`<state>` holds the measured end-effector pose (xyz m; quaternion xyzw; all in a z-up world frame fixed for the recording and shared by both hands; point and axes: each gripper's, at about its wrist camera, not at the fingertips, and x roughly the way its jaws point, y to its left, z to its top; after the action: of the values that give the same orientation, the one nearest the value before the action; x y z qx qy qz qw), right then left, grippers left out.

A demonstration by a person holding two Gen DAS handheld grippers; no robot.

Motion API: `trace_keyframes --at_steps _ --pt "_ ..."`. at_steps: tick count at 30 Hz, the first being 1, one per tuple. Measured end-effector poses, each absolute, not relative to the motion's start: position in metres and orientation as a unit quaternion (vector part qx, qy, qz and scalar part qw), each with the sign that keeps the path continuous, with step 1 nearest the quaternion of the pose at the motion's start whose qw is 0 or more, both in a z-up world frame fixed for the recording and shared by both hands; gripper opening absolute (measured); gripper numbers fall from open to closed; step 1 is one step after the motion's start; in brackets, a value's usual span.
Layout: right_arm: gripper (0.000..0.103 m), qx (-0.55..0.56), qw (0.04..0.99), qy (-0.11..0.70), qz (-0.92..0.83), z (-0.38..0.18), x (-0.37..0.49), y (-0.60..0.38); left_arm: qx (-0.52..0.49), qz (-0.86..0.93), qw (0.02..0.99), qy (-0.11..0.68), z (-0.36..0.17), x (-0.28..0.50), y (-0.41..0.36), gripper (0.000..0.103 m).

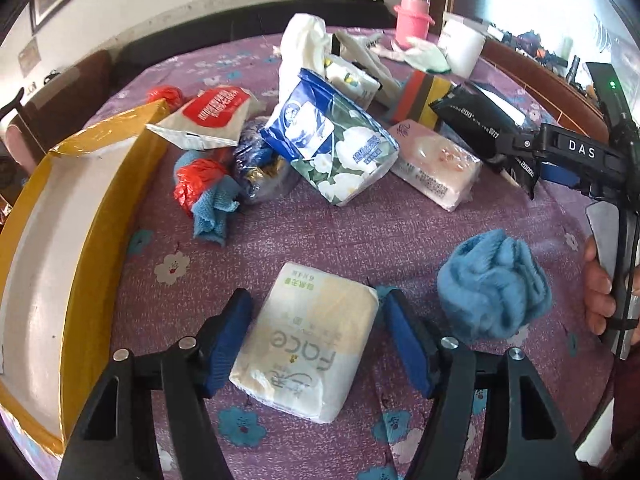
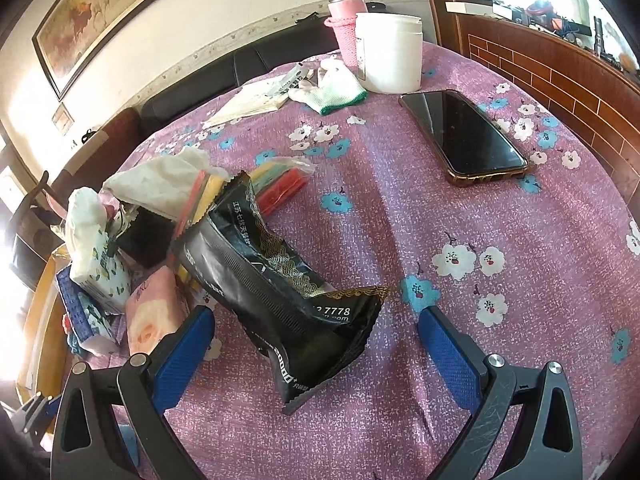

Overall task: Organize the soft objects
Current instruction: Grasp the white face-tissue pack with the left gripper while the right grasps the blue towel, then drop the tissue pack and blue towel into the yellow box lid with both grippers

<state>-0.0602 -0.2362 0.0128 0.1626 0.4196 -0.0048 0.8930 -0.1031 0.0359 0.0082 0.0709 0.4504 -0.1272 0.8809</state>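
Note:
In the left wrist view my left gripper (image 1: 316,332) is open, its blue pads on either side of a white "Face" tissue pack (image 1: 308,340) lying on the purple cloth, not squeezing it. A crumpled blue towel (image 1: 494,284) lies to its right. A yellow cardboard box (image 1: 52,264) stands open at the left. In the right wrist view my right gripper (image 2: 316,344) is open around a black snack-style pouch (image 2: 280,292); it also shows in the left wrist view (image 1: 480,120). Behind lie a blue floral tissue pack (image 1: 332,140) and a pink tissue pack (image 1: 436,164).
A red-and-white pack (image 1: 212,116), red bags and a blue cloth (image 1: 208,200) lie near the box. A phone (image 2: 464,136), a white tub (image 2: 390,54), a pink bottle (image 2: 346,20) and a glove (image 2: 332,88) sit at the far table edge. A wooden ledge runs right.

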Motion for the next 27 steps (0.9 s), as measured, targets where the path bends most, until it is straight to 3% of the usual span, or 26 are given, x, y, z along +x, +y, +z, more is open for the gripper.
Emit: trace_keyframes --at_steps 2,4,5,7,8,9,10,11,16,25,27 --pt "0.103 0.164 0.893 0.418 -0.005 0.013 -0.061 -0.237 0.069 -0.127 0.881 0.45 0.008 -0.104 0.036 0.068" --pt "0.103 0.153 0.891 0.427 -0.007 0.013 -0.06 -0.235 0.069 -0.147 0.874 0.458 0.006 -0.106 0.036 0.088" --pt "0.101 0.143 0.887 0.438 -0.006 0.014 -0.058 -0.234 0.079 -0.157 0.869 0.462 0.005 -0.108 0.033 0.092" --pt "0.084 0.132 0.885 0.447 0.004 0.022 -0.067 -0.231 0.097 -0.169 0.867 0.459 0.004 -0.115 0.025 0.094" --pt "0.08 0.123 0.887 0.445 0.019 0.03 -0.076 -0.227 0.1 -0.176 0.867 0.456 0.004 -0.119 0.025 0.092" --pt "0.08 0.109 0.892 0.437 0.035 0.041 -0.089 -0.22 0.098 -0.179 0.87 0.449 0.006 -0.123 0.028 0.082" --pt "0.08 0.091 0.895 0.433 0.052 0.05 -0.1 -0.21 0.095 -0.179 0.873 0.443 0.008 -0.125 0.031 0.056" --pt "0.08 0.074 0.894 0.437 0.072 0.053 -0.108 -0.2 0.089 -0.18 0.875 0.44 0.011 -0.125 0.034 0.041" --pt "0.08 0.019 0.861 0.485 0.155 0.039 -0.127 -0.139 0.042 -0.203 0.874 0.439 0.015 -0.13 0.052 0.042" --pt "0.08 -0.016 0.853 0.484 0.195 0.033 -0.125 -0.091 -0.003 -0.191 0.902 0.386 0.064 -0.161 0.099 0.042" --pt "0.074 -0.019 0.85 0.486 0.2 0.03 -0.123 -0.085 -0.014 -0.182 0.908 0.376 0.074 -0.162 0.112 0.042"
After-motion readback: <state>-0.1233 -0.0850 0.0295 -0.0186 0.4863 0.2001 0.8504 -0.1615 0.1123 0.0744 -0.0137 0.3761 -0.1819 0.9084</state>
